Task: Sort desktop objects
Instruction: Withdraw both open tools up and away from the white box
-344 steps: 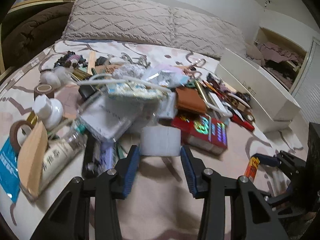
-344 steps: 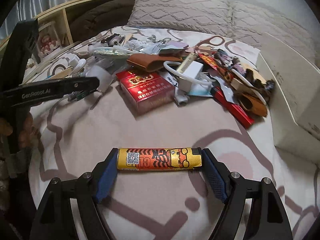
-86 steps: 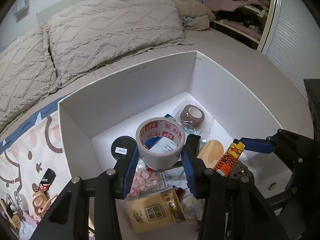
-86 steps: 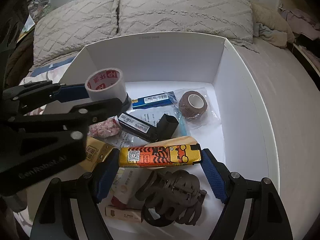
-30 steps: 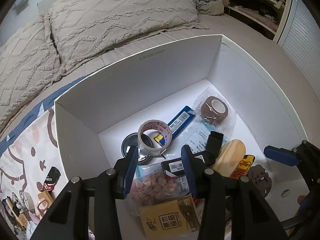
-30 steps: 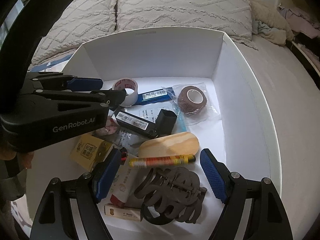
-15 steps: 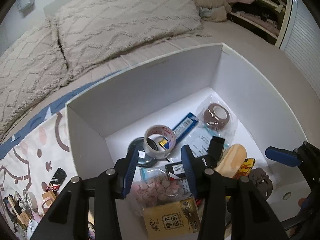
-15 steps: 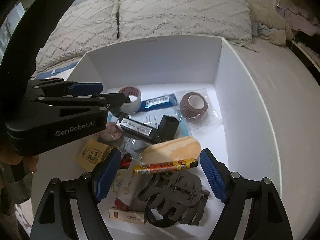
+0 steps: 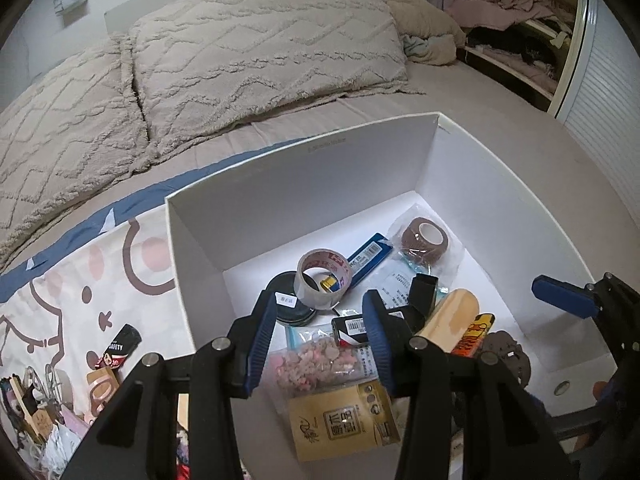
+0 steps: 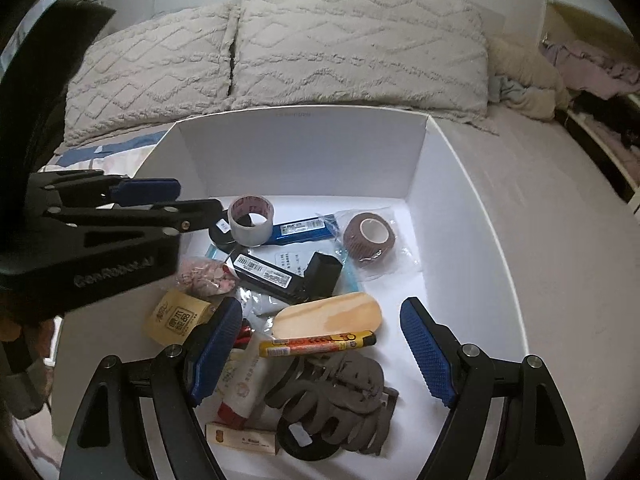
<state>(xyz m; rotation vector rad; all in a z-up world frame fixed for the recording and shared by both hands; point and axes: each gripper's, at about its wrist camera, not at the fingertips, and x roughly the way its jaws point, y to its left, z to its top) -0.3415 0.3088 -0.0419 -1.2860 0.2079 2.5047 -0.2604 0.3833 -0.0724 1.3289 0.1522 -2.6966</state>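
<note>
- You had let go with both grippers: the left gripper [image 9: 320,328] hung empty over the box [image 9: 304,184], jaws apart with nothing between them, and the right gripper [image 10: 320,344] stood wide and empty too.
- The tape [image 9: 324,278] you carried in seconds earlier now sat on the box floor, leaning on the black lid [image 9: 290,310], just beside the blue pack [image 9: 368,254].
- The lighter [image 10: 318,343] you held in the right jaws had dropped as well; it lay flat between the wooden piece [image 10: 328,316] and the hair claw [image 10: 340,392], touching both.
- Your left hand had drawn up and back from the tape over the last second, so more of the bed [image 9: 500,148] showed.
- That made two more items sorted, I judged; the pile on the sheet [image 9: 60,400] left of the box remained for your next pick.
</note>
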